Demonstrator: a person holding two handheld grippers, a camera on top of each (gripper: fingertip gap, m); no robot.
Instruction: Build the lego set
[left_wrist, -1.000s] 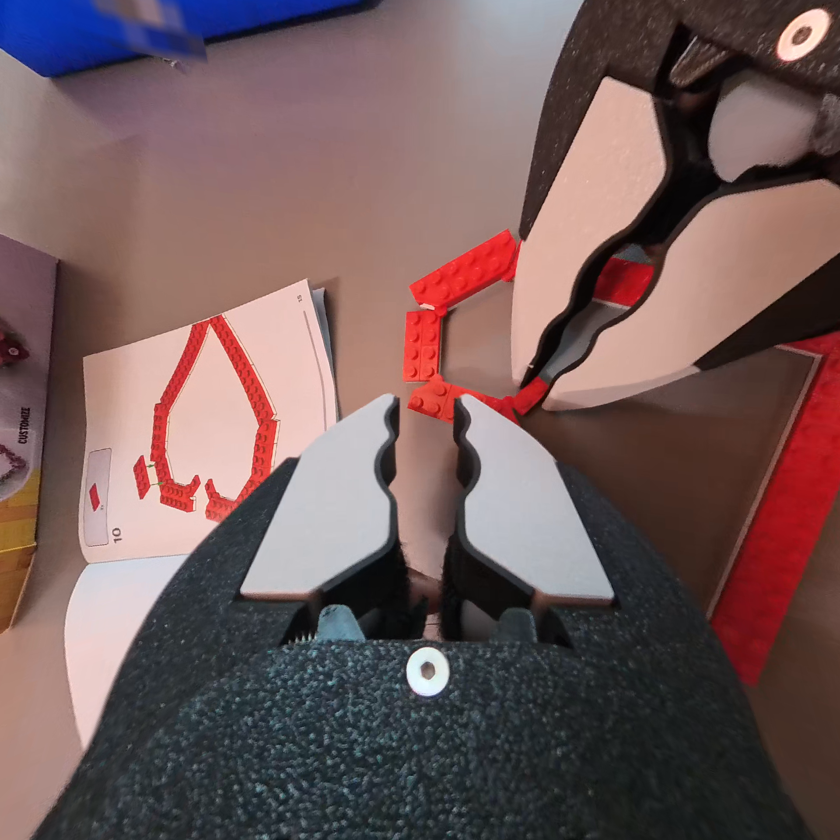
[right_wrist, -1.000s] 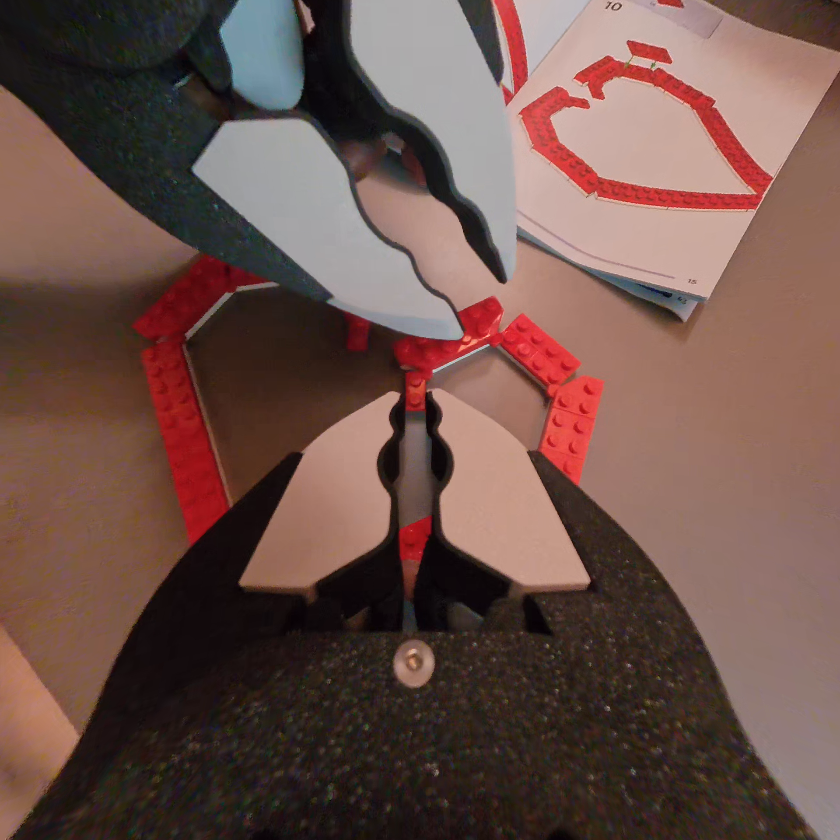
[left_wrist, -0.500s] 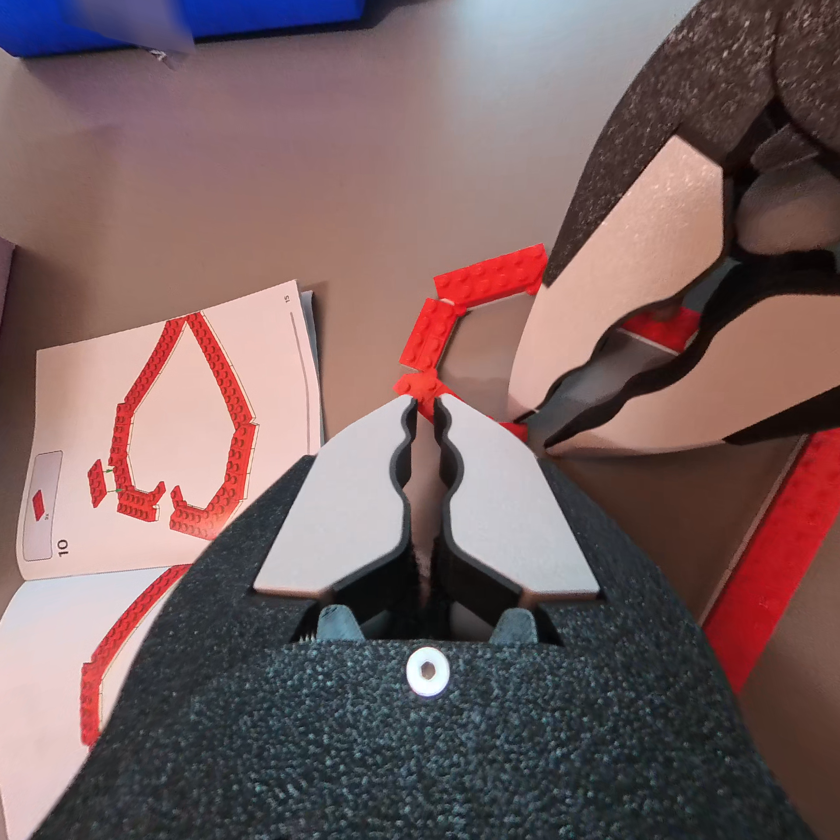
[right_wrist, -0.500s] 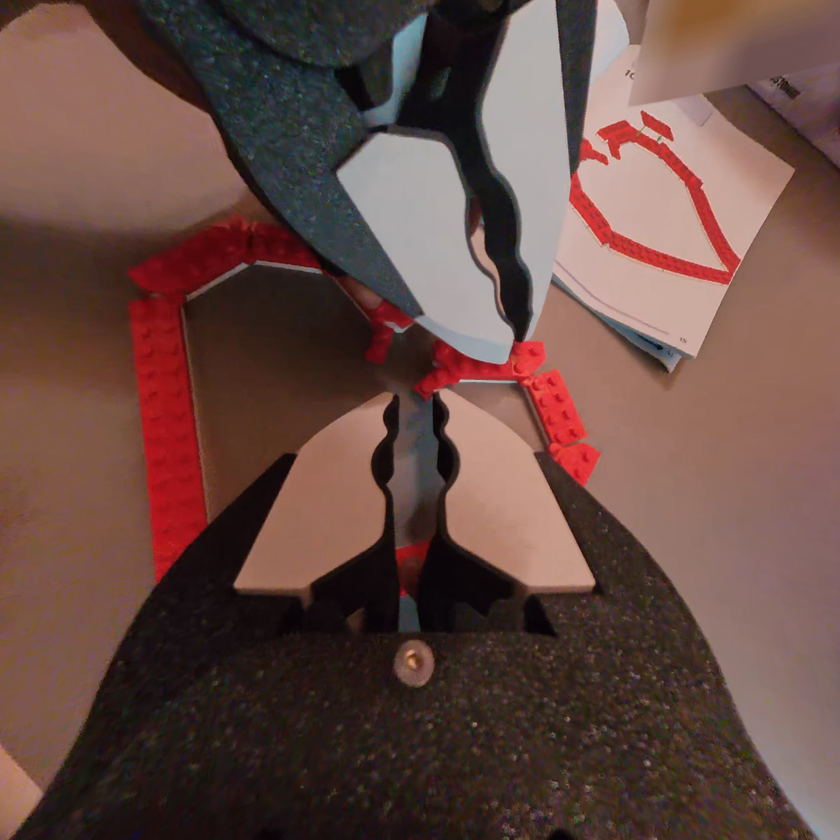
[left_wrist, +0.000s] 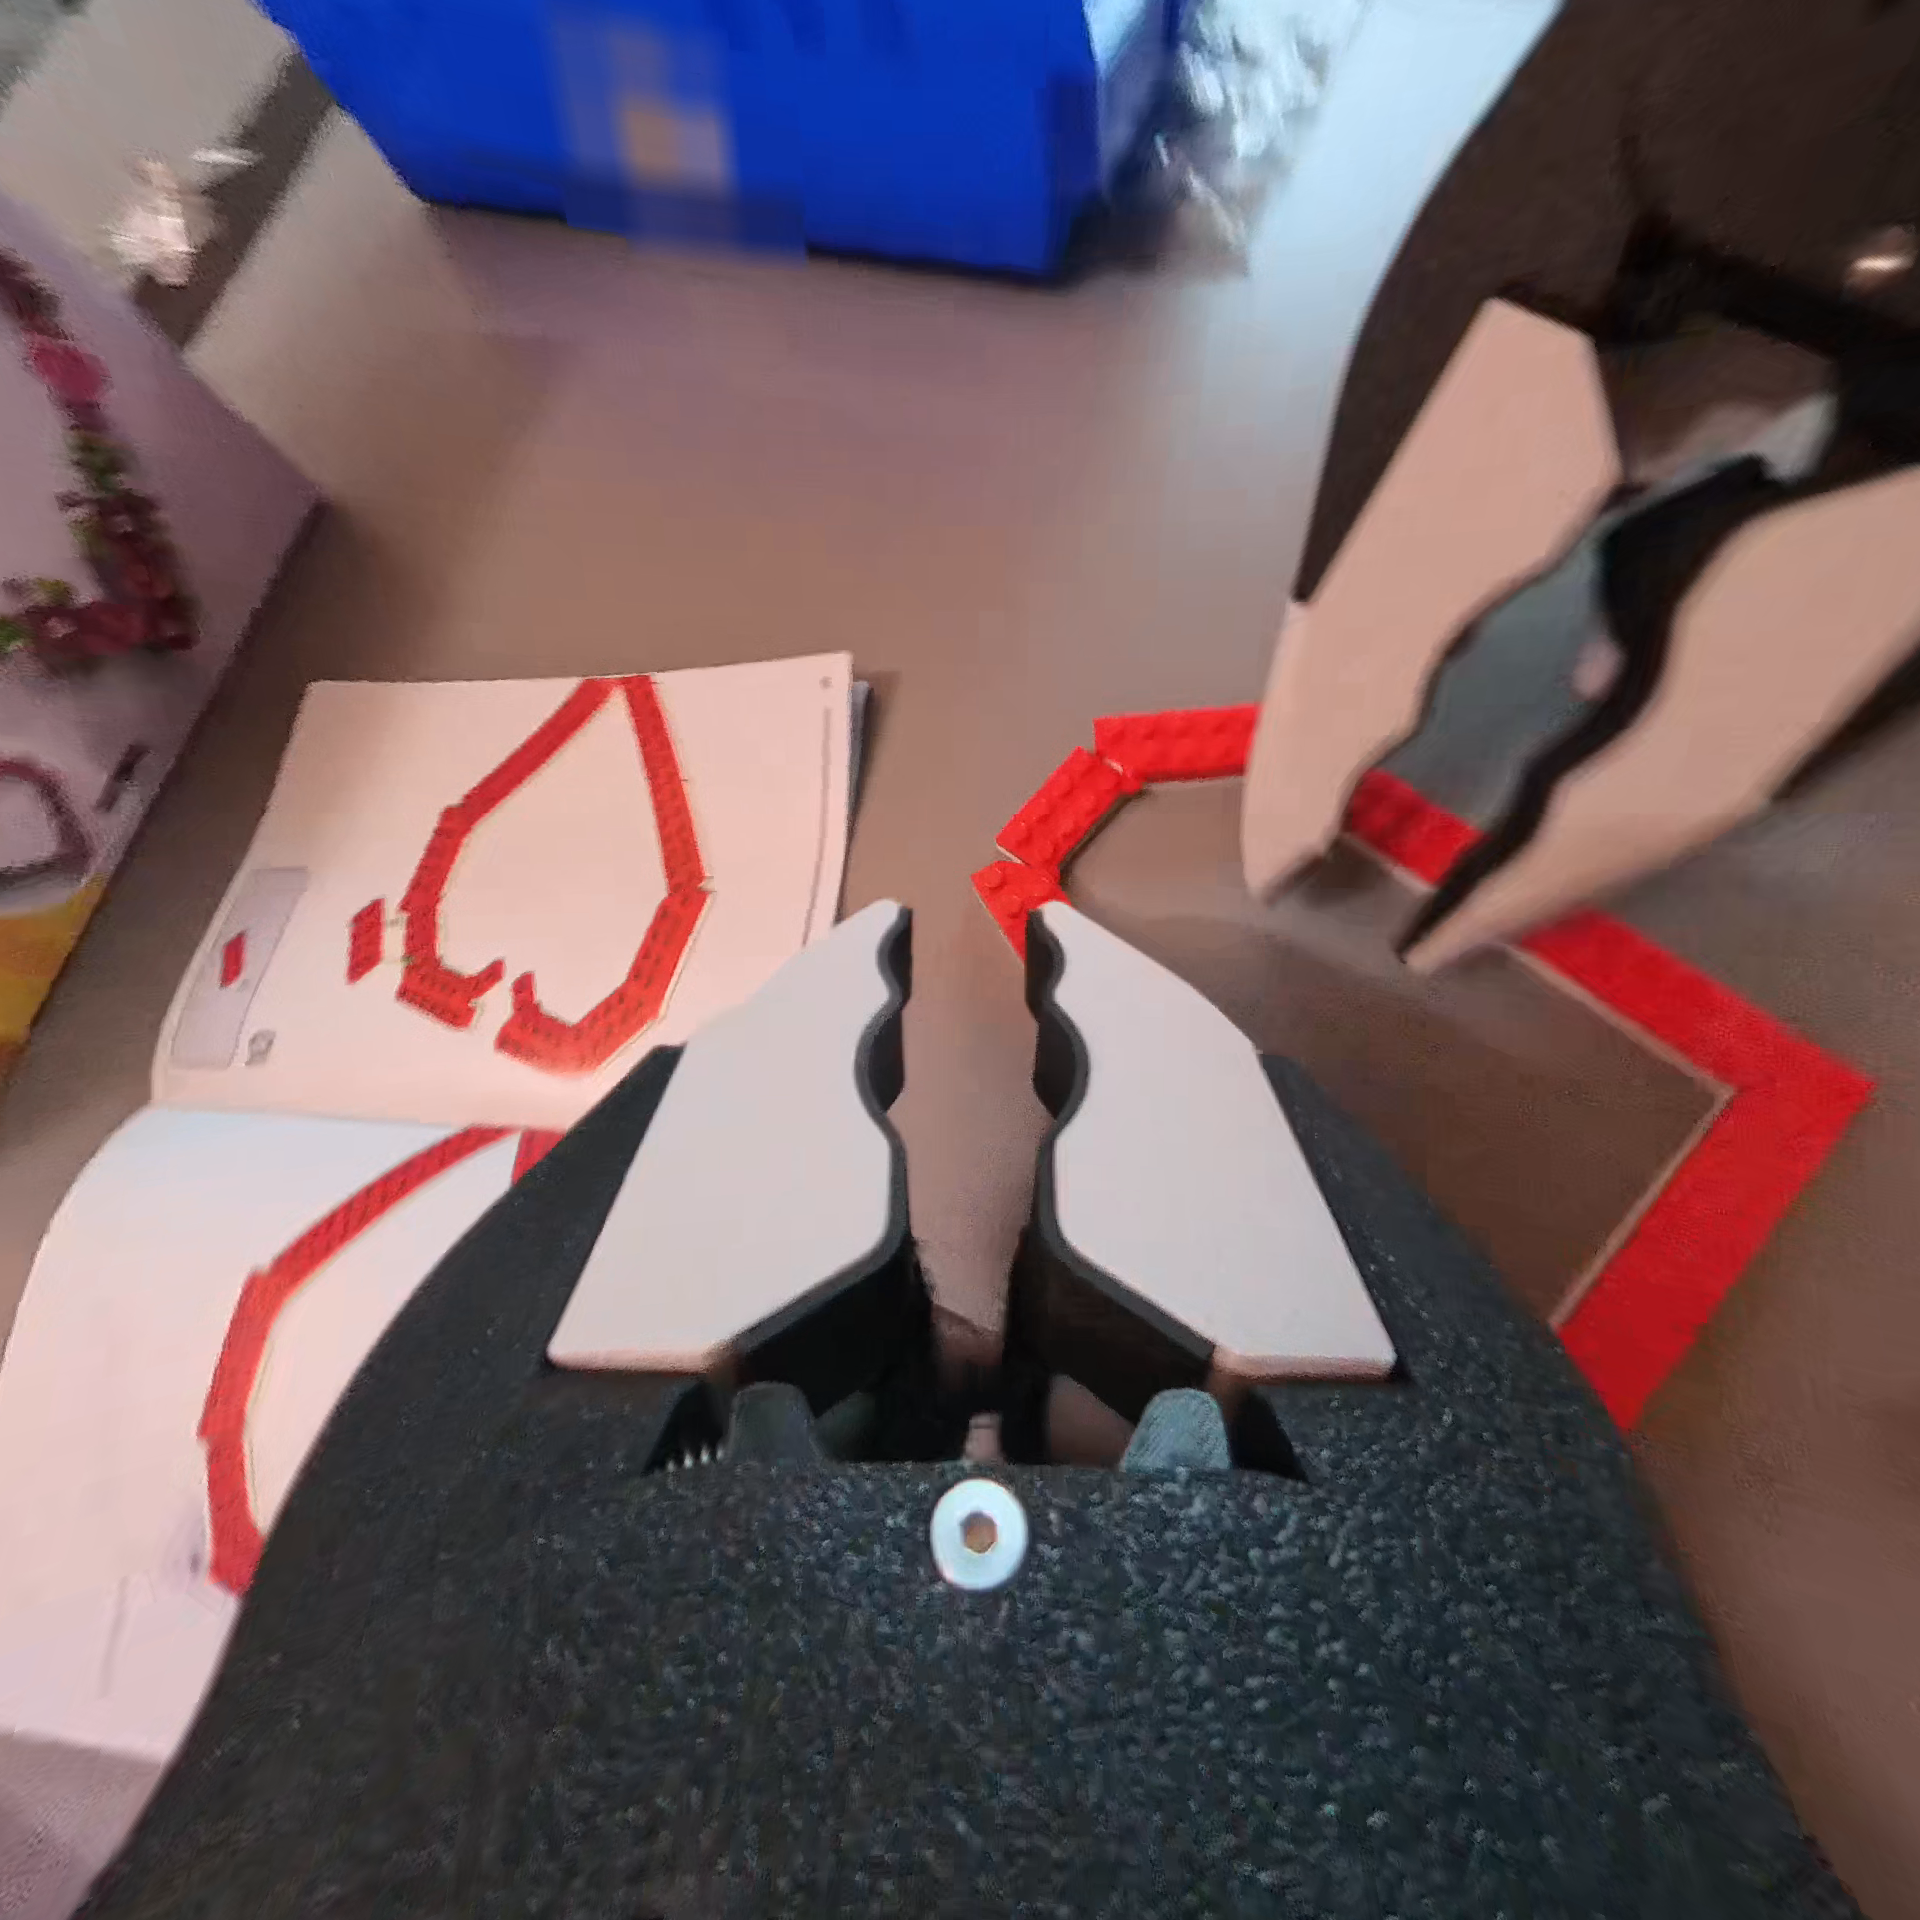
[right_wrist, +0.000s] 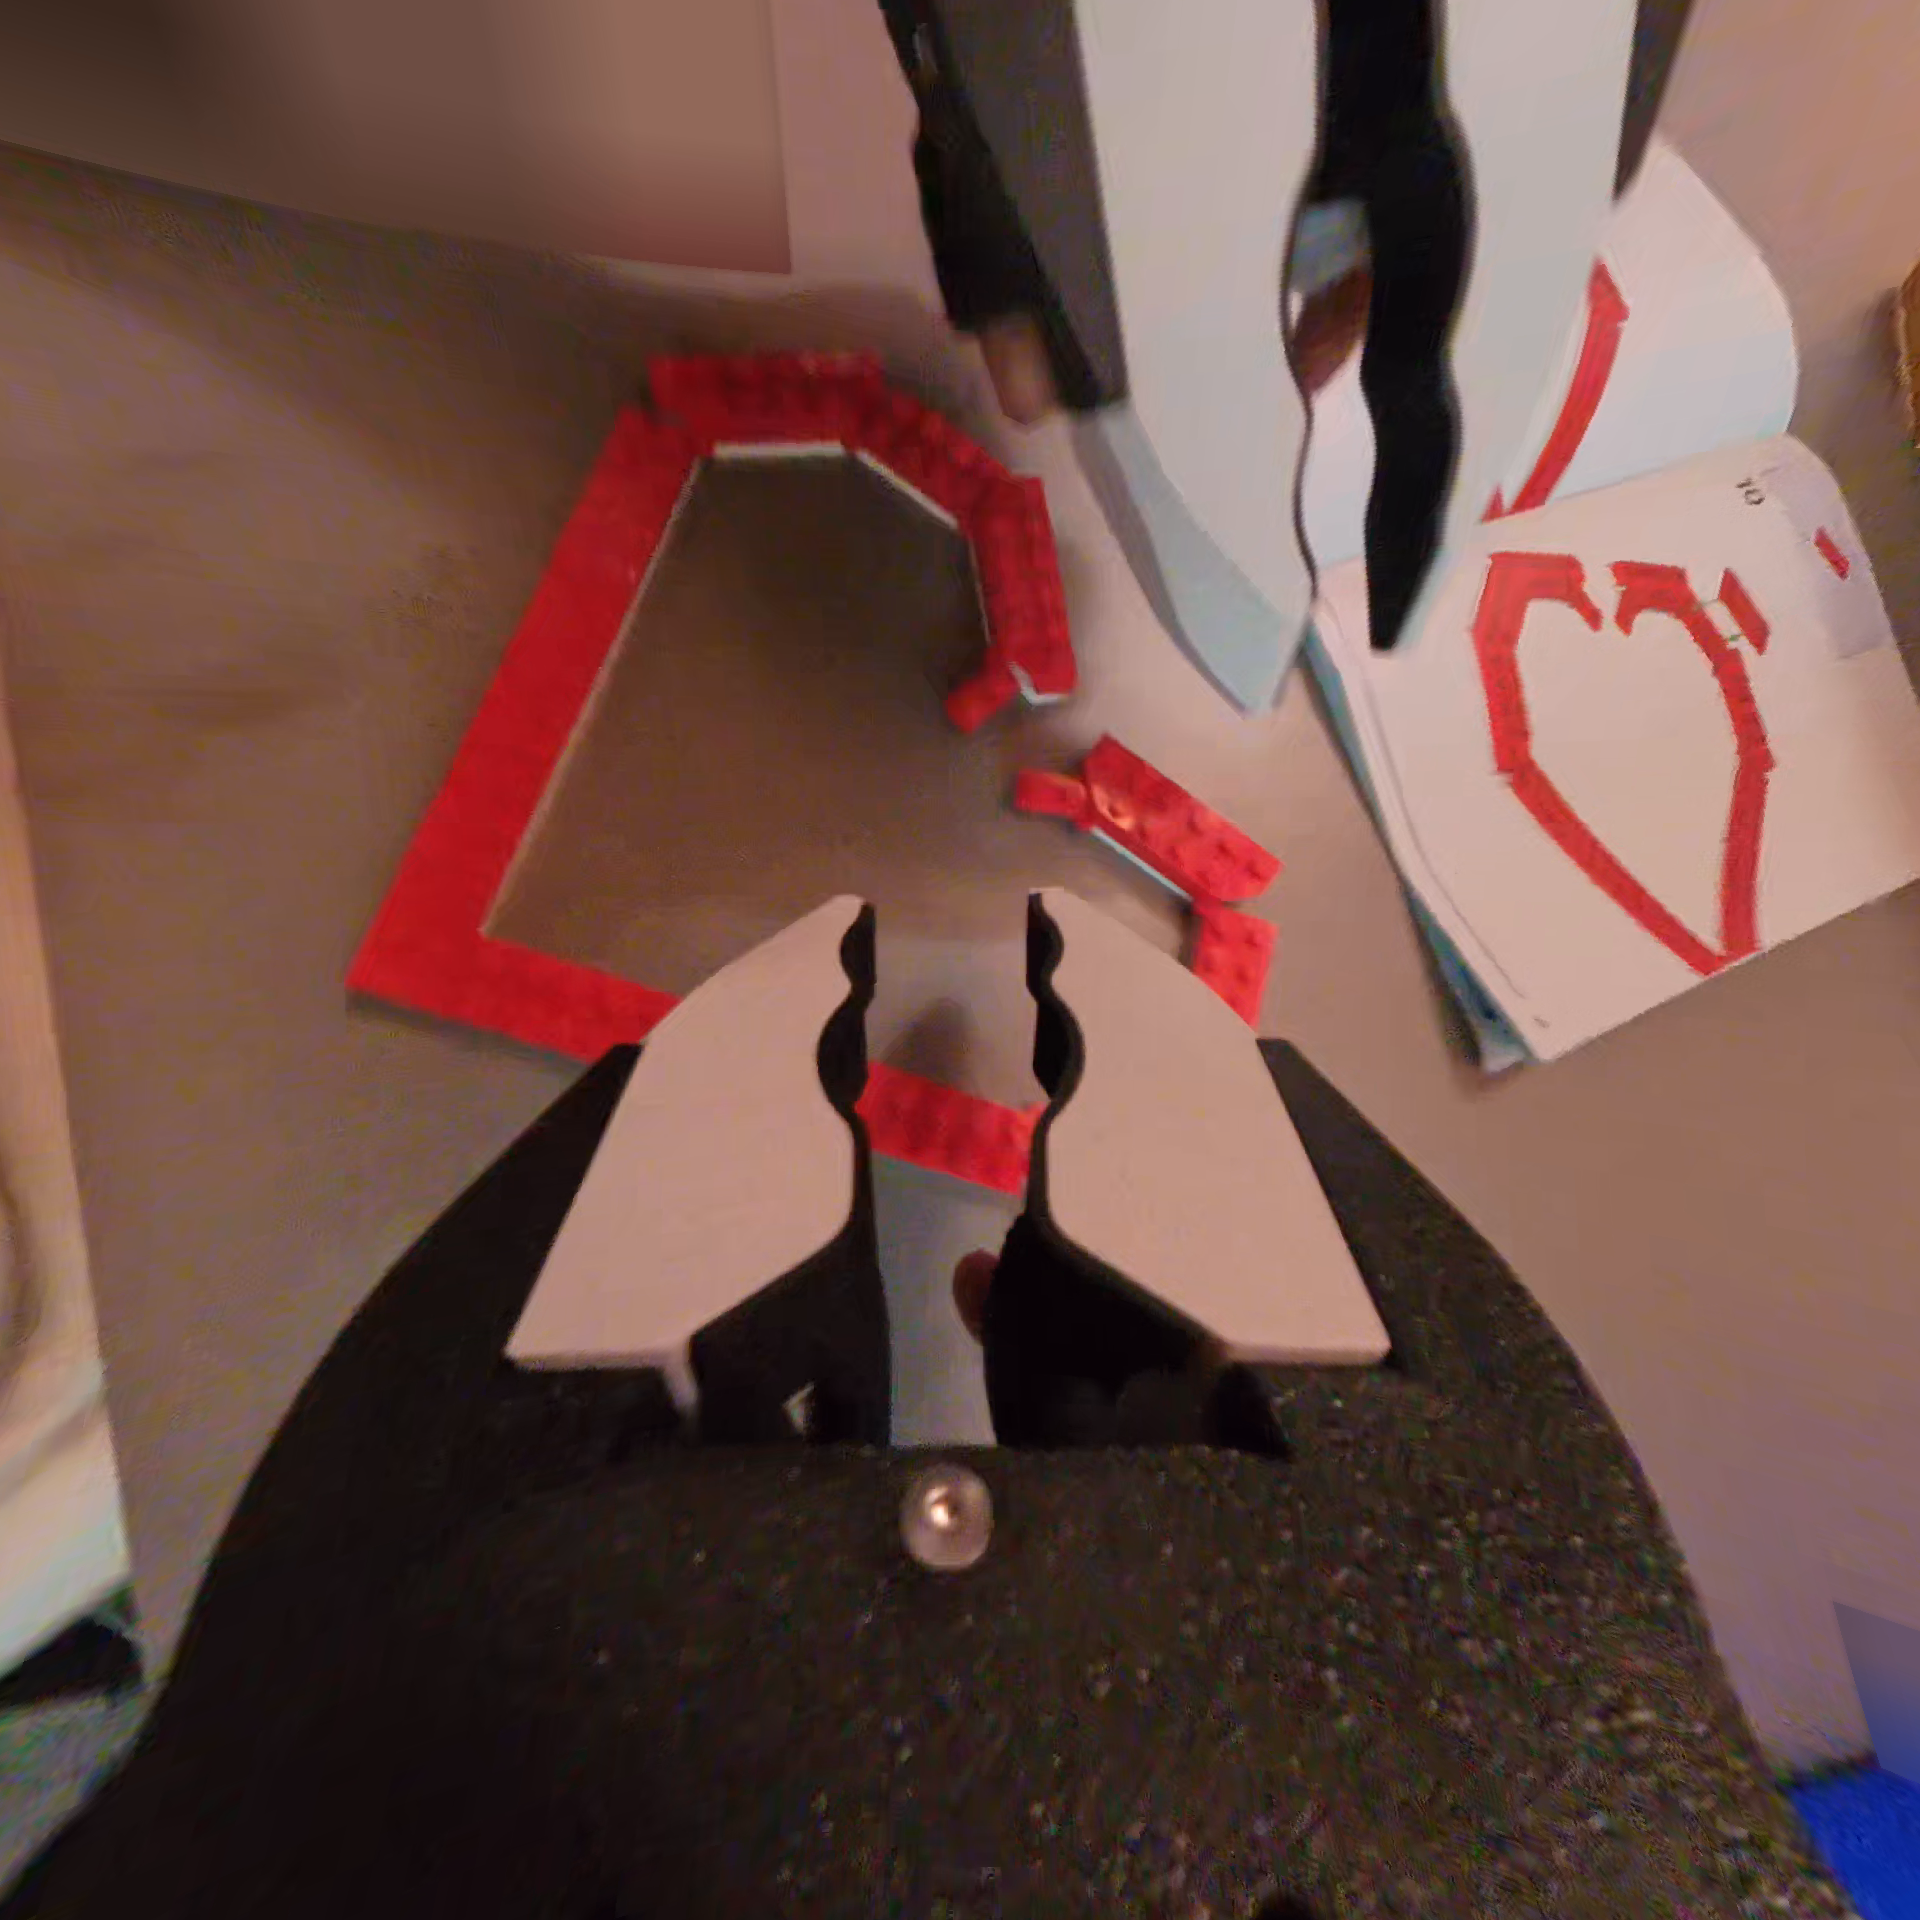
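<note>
both grippers have lifted off the red heart frame (right_wrist: 540, 831). the left gripper (left_wrist: 966, 925) and right gripper (right_wrist: 948, 914) now hang narrowly parted and empty. the gap in its top notch, beside the booklet (right_wrist: 1662, 748), looks unjoined.

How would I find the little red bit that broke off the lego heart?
Start at the big red heart outline on the brown table. By its open notch, nearest the open booklet, lies a short red studded strip. It alone sits tilted, apart from the upper curved lobe.
</note>
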